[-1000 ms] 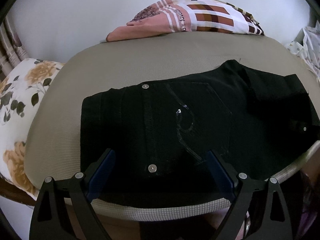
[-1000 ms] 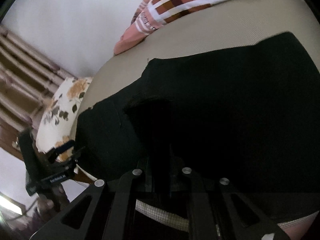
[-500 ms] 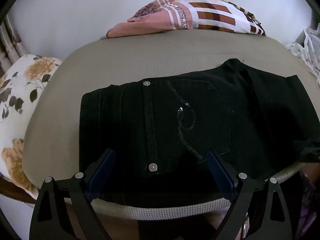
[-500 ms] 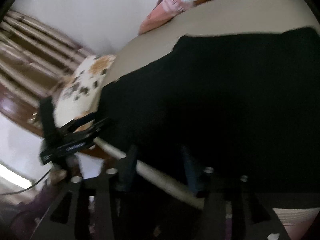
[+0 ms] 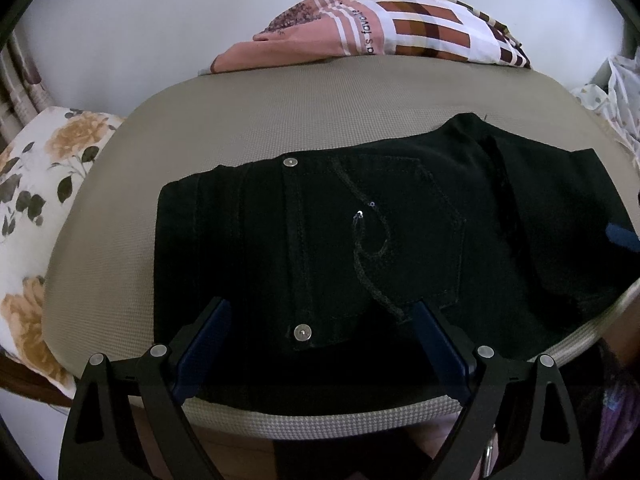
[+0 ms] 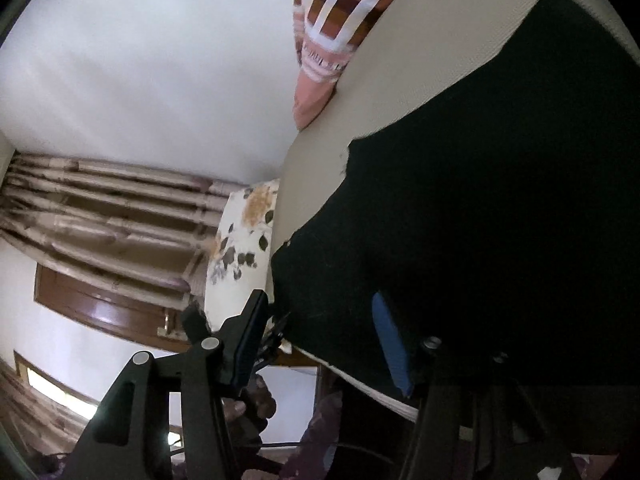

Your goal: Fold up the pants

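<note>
Black pants (image 5: 360, 248) folded (grey cushion (image 5: 248, 128))

Looks like a home bedroom: beige mattress (image 5: 248, 128) ahead of the left gripper, floral pillow (image 5: 36, 184) off to its left, patterned bedding (image 5: 384, 32) beyond, curtains (image 6: 108, 204) alongside.

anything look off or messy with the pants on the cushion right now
Nothing is damaged or spilled. The black pants lie folded on the beige cushion, but their right end is uneven, with a loose overlapping flap, and the near edge hangs past the cushion's front rim.
</note>
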